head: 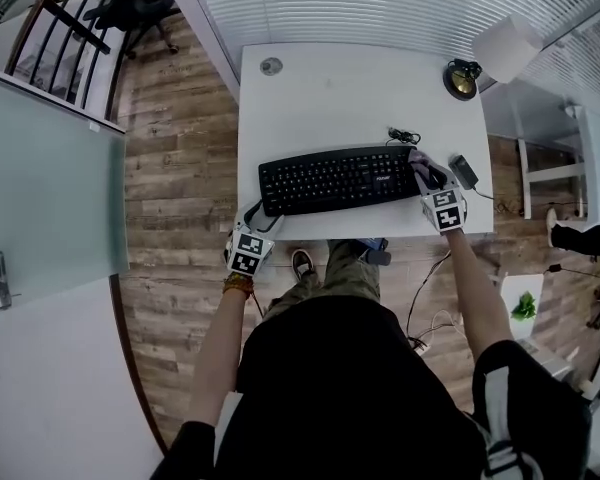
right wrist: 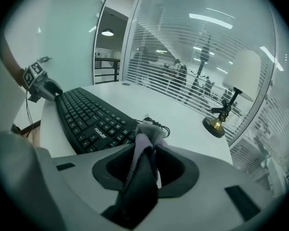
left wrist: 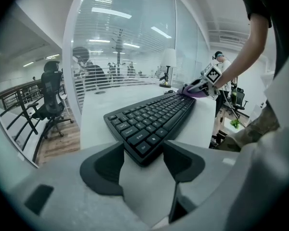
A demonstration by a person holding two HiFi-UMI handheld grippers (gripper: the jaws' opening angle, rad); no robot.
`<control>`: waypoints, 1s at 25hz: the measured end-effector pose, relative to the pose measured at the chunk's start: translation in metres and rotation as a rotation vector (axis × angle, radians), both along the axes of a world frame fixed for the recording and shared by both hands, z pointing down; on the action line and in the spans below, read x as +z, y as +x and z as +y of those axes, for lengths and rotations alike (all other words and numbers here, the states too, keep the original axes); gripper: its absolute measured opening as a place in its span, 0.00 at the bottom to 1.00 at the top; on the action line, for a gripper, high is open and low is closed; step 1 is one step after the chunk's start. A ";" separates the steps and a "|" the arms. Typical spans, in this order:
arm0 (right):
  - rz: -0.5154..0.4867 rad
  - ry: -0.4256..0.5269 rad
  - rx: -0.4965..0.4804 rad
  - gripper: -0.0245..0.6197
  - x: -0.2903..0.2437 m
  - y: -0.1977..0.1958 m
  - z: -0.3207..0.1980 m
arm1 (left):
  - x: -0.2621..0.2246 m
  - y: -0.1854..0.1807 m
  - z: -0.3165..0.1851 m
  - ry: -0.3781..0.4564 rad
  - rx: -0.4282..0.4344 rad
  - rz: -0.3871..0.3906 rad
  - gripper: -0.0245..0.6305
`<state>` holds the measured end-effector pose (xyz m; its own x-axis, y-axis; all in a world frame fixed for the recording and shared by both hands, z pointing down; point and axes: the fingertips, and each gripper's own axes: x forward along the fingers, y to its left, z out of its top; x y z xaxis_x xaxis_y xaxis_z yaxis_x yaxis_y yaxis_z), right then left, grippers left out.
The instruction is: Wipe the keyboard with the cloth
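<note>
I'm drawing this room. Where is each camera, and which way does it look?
Head view: on the person's head, looking down at keyboard and desk; arms and legs show.
Left gripper view: on the left hand-held gripper, looking along the keyboard; jaws clamp its corner.
Right gripper view: on the right hand-held gripper, facing the lamp; jaws pinch the cloth.
All three share the keyboard.

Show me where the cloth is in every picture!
Head view: the cloth is the purple bit at the right end of the keyboard, held by the right gripper.
Left gripper view: small and far away, at the keyboard's far end.
Right gripper view: up close at bottom middle, pinched between the fingers.
Shared landmark: the black keyboard.
</note>
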<state>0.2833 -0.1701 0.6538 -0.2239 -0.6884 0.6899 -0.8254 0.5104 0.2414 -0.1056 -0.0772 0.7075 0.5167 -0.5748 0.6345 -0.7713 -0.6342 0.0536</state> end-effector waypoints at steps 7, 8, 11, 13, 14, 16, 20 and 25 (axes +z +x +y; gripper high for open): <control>-0.082 -0.047 -0.027 0.20 0.009 -0.024 0.003 | -0.004 0.001 0.000 -0.011 0.002 0.001 0.43; -0.095 -0.048 -0.015 0.20 0.011 -0.023 0.003 | -0.004 0.001 0.000 -0.011 0.002 0.002 0.43; -0.138 -0.032 0.014 0.22 0.011 -0.017 0.002 | -0.005 0.000 -0.001 -0.003 -0.001 0.005 0.42; -0.187 -0.035 0.021 0.29 0.008 -0.017 0.003 | -0.005 0.000 0.000 -0.001 0.004 0.002 0.42; -0.223 -0.040 0.029 0.35 0.007 -0.017 0.005 | -0.004 0.000 0.001 -0.002 0.005 0.001 0.42; -0.301 -0.051 0.051 0.42 0.003 -0.015 0.007 | -0.004 0.000 0.002 0.000 0.006 -0.003 0.42; -0.318 -0.066 0.143 0.24 0.004 -0.002 0.004 | -0.005 0.001 -0.001 0.008 0.009 -0.004 0.42; -0.254 -0.103 0.193 0.20 0.020 -0.002 -0.001 | -0.003 0.001 0.001 0.008 0.009 -0.001 0.42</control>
